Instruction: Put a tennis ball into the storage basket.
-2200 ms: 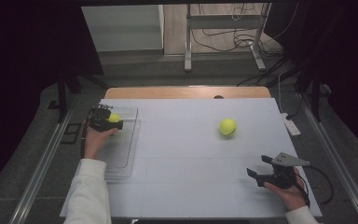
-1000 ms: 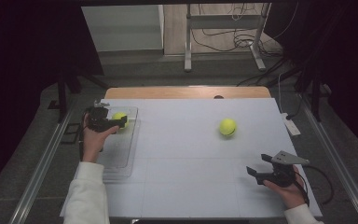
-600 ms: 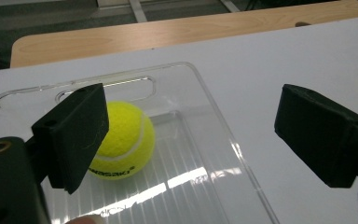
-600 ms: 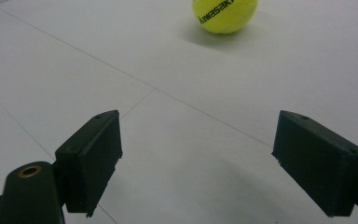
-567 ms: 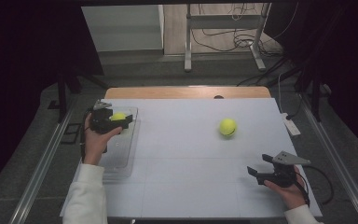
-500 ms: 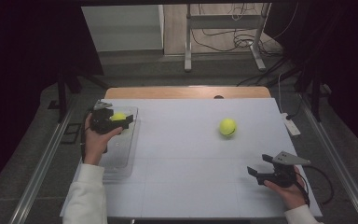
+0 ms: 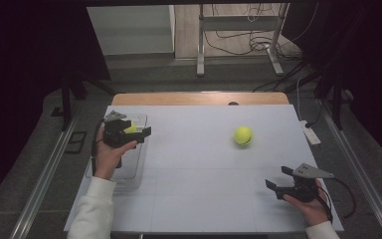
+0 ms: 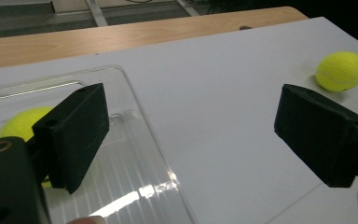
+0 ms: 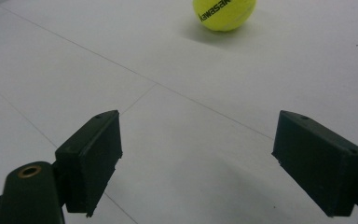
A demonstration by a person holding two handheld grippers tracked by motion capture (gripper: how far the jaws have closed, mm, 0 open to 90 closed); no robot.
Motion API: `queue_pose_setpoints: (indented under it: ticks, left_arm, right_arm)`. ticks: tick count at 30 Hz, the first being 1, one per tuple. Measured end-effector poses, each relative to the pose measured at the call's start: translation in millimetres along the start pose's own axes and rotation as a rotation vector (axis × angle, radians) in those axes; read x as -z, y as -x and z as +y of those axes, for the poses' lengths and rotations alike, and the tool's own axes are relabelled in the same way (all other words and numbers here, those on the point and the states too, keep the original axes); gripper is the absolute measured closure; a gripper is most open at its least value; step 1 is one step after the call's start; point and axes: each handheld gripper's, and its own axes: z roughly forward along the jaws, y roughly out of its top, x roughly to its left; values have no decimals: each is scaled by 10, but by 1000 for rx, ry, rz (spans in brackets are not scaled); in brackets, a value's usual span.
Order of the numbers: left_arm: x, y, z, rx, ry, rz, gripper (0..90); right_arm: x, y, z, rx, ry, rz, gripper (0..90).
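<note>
A yellow tennis ball (image 7: pixel 130 128) lies in the far end of a clear plastic tray (image 7: pixel 129 169) at the table's left. My left gripper (image 7: pixel 138 135) hovers over the tray, open, with nothing between its jaws; in the left gripper view (image 8: pixel 191 112) that ball (image 8: pixel 21 125) sits partly behind the left jaw. A second tennis ball (image 7: pixel 242 135) rests on the white table at centre right, also seen far off (image 8: pixel 341 70). My right gripper (image 7: pixel 277 178) is open near the front right edge, pointing at that ball (image 9: pixel 223 13), well short of it.
A wooden strip (image 7: pixel 199 98) runs along the table's far edge. A white power strip (image 7: pixel 309 133) lies at the right edge. The tray's rim (image 8: pixel 135 121) runs under my left jaw.
My left gripper has shifted a little to the right and toward the near side above the tray. The ball in the tray stays where it was. The right hand has not moved.
</note>
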Motion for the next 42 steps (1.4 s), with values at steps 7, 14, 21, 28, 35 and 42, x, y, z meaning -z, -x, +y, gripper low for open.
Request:
queue_pose_setpoints:
  ticks: [7,14,21,28,35,42]
  left_arm:
    - [31,177,-45,-24,-7,-41,108]
    - [57,294,-56,-29,13,-126,108]
    - [16,456,-38,-67,11,-164,107]
    - [-46,617,-29,-88,4,-209,107]
    - [-101,730,-15,-120,-8,-221,106]
    - [-127,795,-14,-139,-12,-228,106]
  right_arm:
    - [25,-9,8,1,12,6,160]
    - [15,-11,19,6,12,9,160]
    - [10,-13,15,6,8,9,160]
    - [13,-15,11,4,9,9,159]
    - [21,-8,4,4,9,8,160]
    - [24,-13,17,2,15,9,160]
